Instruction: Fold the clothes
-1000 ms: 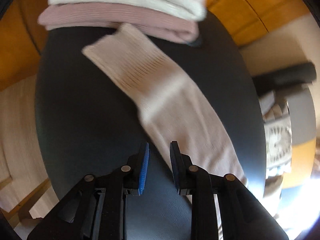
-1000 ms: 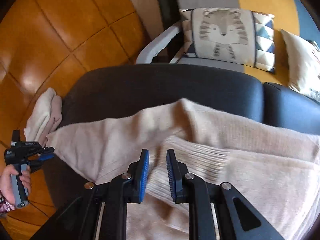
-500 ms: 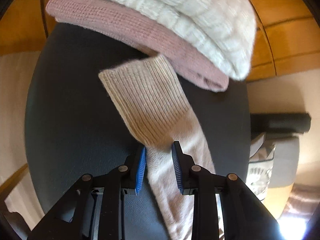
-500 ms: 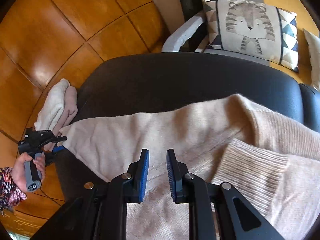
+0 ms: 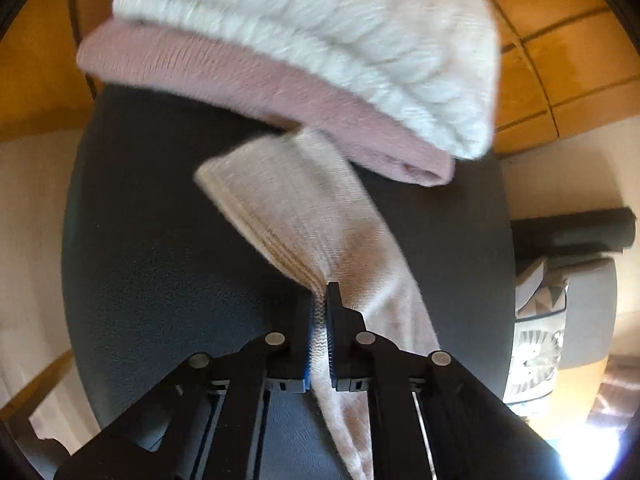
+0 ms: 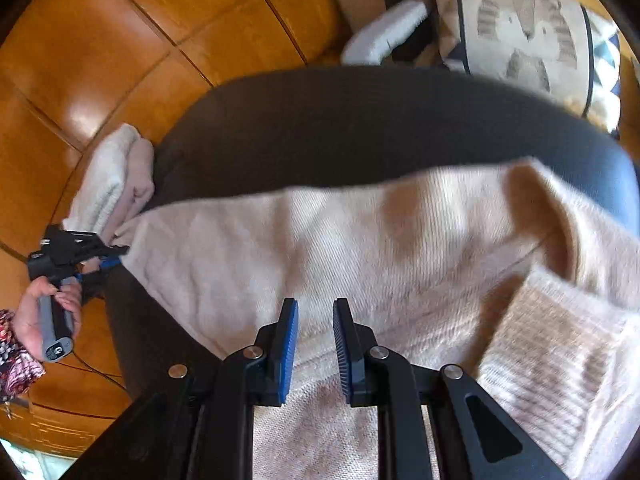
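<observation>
A beige knit sweater [image 6: 360, 248] lies spread on a dark leather seat [image 6: 360, 120]. Its ribbed sleeve [image 5: 296, 204] stretches across the seat in the left wrist view, cuff end pointing at a folded stack. My left gripper [image 5: 320, 312] is shut on the sleeve's edge, fabric pinched between the blue pads. In the right wrist view that same gripper [image 6: 116, 254] grips the sleeve tip at far left, held by a hand [image 6: 44, 312]. My right gripper [image 6: 316, 320] hovers open over the sweater body, nothing between its fingers.
A folded white knit [image 5: 320, 28] sits on a folded pink knit [image 5: 256, 80] at the seat's far end. A tiger-print cushion [image 6: 520, 32] rests on a grey chair behind. Orange wood floor [image 6: 100, 40] surrounds the seat.
My left gripper moved forward along the sleeve and closed on its edge near the cuff. My right gripper stayed open and shifted slightly over the sweater.
</observation>
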`<state>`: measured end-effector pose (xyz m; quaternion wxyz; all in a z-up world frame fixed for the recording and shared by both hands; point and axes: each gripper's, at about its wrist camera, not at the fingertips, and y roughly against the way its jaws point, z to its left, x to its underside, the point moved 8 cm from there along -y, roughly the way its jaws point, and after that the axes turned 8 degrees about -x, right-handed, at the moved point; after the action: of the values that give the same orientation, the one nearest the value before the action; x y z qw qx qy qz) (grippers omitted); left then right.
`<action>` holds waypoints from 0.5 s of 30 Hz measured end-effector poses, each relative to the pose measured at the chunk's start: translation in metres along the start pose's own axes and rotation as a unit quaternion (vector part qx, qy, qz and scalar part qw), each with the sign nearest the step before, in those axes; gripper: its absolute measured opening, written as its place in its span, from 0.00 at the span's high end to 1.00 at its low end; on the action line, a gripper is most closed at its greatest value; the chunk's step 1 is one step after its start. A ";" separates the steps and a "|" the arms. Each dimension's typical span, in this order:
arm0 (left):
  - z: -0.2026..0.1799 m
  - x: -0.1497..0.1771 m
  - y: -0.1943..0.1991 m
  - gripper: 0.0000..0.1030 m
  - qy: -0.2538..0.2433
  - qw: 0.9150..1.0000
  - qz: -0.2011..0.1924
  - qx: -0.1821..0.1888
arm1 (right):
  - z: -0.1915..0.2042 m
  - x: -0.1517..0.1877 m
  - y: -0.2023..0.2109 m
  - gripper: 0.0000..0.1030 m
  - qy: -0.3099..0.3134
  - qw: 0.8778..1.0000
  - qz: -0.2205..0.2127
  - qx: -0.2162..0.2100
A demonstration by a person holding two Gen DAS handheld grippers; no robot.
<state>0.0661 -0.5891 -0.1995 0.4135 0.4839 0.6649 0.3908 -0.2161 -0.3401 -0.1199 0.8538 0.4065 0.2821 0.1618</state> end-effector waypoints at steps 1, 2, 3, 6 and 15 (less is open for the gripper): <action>-0.007 0.002 0.005 0.96 -0.015 1.000 -0.006 0.000 | -0.004 0.003 -0.005 0.83 -0.009 1.000 0.011 0.005; -0.016 0.005 0.011 0.96 -0.036 0.999 -0.013 0.001 | -0.006 0.004 -0.006 0.83 -0.018 1.000 0.012 0.002; -0.026 0.008 0.017 0.96 -0.057 0.998 -0.020 0.001 | -0.007 0.004 -0.005 0.83 -0.021 1.000 0.009 -0.002; -0.066 0.018 0.026 0.96 -0.125 0.991 -0.036 0.011 | -0.006 0.001 0.000 0.83 -0.026 1.000 0.002 -0.012; -0.146 0.078 0.049 0.96 -0.285 0.956 -0.027 0.060 | -0.006 -0.011 0.033 0.83 -0.042 0.997 -0.048 -0.050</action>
<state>-0.0682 -0.5204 -0.1163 0.5668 0.5804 0.5546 0.1849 -0.2300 -0.3216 -0.0928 0.8908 0.3558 0.2570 0.1176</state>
